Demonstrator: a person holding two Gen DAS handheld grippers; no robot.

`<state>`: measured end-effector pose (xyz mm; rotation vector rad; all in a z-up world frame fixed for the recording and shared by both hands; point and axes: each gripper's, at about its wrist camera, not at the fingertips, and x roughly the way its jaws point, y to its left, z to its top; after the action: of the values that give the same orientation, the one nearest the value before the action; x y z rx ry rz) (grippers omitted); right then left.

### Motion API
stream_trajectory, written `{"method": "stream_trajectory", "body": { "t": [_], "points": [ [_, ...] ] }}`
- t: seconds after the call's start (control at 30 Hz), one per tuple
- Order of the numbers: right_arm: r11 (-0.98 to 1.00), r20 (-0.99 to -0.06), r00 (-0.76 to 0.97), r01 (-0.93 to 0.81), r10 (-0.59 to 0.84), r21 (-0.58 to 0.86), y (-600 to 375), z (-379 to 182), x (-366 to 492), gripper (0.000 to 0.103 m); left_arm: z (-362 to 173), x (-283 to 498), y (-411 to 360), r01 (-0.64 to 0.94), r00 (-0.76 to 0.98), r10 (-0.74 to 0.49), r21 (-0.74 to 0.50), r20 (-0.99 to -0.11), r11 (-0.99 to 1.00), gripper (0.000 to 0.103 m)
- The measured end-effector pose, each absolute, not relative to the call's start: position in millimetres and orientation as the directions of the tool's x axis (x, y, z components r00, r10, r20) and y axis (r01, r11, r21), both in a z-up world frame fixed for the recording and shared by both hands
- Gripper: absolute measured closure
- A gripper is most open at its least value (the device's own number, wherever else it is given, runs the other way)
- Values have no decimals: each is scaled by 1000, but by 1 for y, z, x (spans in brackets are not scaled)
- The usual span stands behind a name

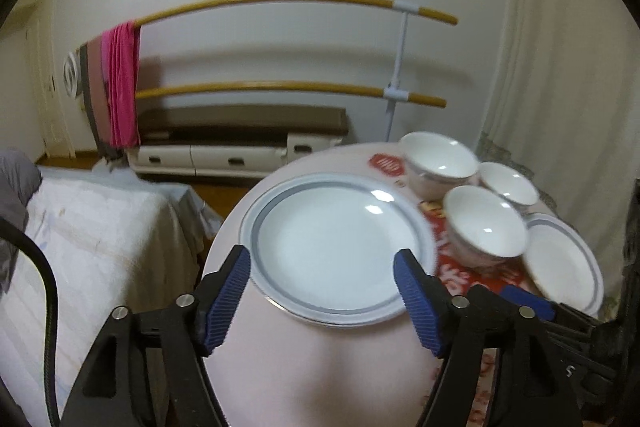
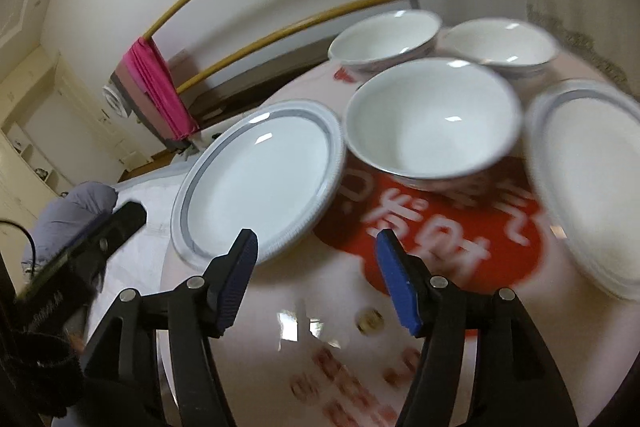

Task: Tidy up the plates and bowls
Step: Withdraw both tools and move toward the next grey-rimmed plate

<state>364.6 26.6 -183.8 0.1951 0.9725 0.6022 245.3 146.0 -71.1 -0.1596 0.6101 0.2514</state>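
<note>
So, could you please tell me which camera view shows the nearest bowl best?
The right wrist view: the nearest bowl sits near the middle there, large, with its whole rim and inside visible, though a little blurred. The left wrist view shows it smaller and off to the right, still with rim and inside visible.

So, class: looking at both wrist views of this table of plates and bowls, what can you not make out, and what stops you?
- Red lettering on the tablecloth: right wrist view, motion blur and the near bowl cover it.
- Right-hand plate: right wrist view, smeared by blur.
- Same plate: left wrist view, near edge hidden by the right gripper.
- Small gold object: right wrist view, too small and blurred.
</note>
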Motion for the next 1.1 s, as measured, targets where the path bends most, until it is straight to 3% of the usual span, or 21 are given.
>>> {"method": "stream_trajectory", "body": {
  "t": [0.23,0.53,0.8,1.1],
  "points": [
    [866,-640,585,-367,498,339,-46,-134,340,27,-46,211,76,-219,856,165,-55,-490,974,17],
    [898,-561,702,-338,439,281,-118,-94,330,16,-34,195,11,-149,894,118,-38,-433,988,9],
    [918,-551,736,-282,394,280,-169,-94,344,13,-42,213,-23,-134,889,101,-43,-446,990,7],
    [936,-614,712,-197,341,292,-211,-130,380,13,-63,280,-51,-131,840,90,-39,-535,991,7]
  ]
}}
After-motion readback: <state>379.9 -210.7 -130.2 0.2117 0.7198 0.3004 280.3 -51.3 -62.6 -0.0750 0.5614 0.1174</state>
